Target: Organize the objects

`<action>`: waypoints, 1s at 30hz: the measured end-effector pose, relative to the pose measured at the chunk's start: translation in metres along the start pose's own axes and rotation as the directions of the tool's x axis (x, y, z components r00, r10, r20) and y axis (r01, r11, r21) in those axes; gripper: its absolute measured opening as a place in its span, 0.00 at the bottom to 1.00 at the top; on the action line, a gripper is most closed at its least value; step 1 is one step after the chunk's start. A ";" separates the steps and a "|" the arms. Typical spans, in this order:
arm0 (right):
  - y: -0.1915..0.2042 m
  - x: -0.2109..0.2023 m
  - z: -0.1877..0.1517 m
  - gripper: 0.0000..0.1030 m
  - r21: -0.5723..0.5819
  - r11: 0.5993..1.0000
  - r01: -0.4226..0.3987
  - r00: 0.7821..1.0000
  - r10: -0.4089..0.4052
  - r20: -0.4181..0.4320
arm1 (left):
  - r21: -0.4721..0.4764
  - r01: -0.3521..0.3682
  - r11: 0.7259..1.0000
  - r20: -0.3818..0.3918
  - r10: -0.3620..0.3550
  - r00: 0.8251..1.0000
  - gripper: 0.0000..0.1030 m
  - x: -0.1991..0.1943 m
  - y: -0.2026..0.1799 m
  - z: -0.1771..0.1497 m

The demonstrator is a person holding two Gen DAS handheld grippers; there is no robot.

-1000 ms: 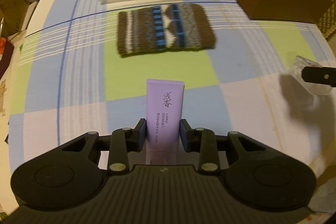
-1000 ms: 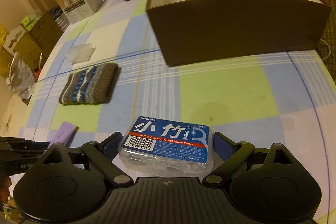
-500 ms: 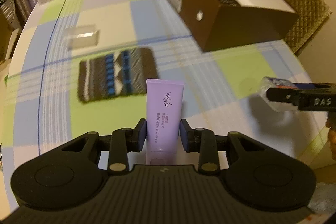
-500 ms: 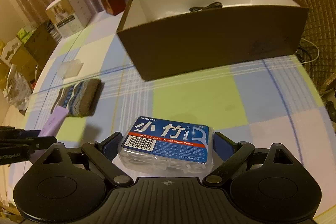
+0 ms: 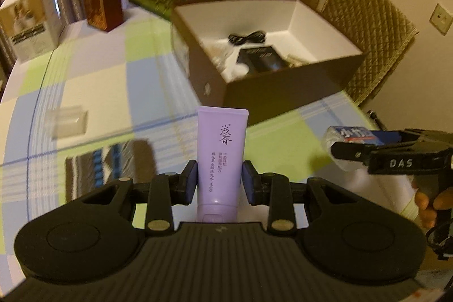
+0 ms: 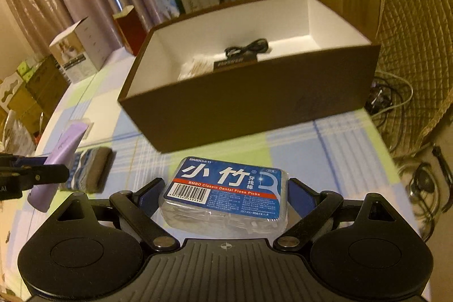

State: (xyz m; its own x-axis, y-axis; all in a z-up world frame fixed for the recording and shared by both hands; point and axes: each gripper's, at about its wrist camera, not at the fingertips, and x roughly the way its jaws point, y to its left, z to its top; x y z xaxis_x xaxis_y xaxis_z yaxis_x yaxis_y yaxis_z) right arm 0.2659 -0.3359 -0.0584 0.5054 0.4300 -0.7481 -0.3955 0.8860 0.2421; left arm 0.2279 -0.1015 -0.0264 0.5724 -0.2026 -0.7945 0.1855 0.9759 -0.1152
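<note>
Checkered blue-green tablecloth point(image 5: 93, 61), both loads airborne. Left gripper point(image 5: 220, 181) clamps lilac plastic tube point(image 5: 221, 152) upright; right gripper point(image 6: 226, 196) pinches clear floss-pick box point(image 6: 226, 188) flat, both likely bound for open brown cardboard box point(image 6: 254, 104) at 12 o'clock.

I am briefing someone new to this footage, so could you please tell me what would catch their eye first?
The purple tube stands out first, clamped upright in the left claw at the centre of its view. Next comes the blue floss box, gripped in the right claw. Behind both, the open brown box sits on the checked tablecloth, with a black cable inside.
</note>
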 end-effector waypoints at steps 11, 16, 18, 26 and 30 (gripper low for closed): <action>-0.030 -0.008 0.058 0.86 -0.079 0.997 0.001 0.994 0.007 0.110 | 0.034 0.018 0.999 0.081 -0.021 0.996 0.28 0.021 -0.032 0.065; -0.047 -0.001 0.094 0.86 -0.094 0.995 0.015 0.987 0.000 0.158 | 0.033 0.011 0.999 0.098 -0.014 0.995 0.28 0.035 -0.036 0.098; -0.053 0.006 0.108 0.86 -0.099 0.995 0.025 0.986 -0.008 0.168 | 0.036 0.005 0.999 0.105 -0.009 0.994 0.28 0.043 -0.038 0.111; -0.072 0.046 0.152 0.86 -0.130 0.991 0.045 0.990 -0.026 0.138 | 0.052 -0.027 0.998 0.076 0.023 0.997 0.28 0.092 -0.046 0.156; -0.079 0.073 0.167 0.86 -0.156 0.986 0.065 0.992 -0.047 0.116 | 0.047 -0.040 0.998 0.050 0.037 0.998 0.28 0.119 -0.044 0.173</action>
State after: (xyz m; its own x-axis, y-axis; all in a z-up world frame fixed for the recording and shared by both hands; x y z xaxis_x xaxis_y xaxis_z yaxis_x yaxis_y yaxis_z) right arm 0.4615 -0.3455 -0.0288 0.6090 0.4052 -0.6819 -0.4768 0.8740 0.0936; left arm 0.4258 -0.1822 -0.0128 0.6178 -0.1697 -0.7678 0.2000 0.9782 -0.0553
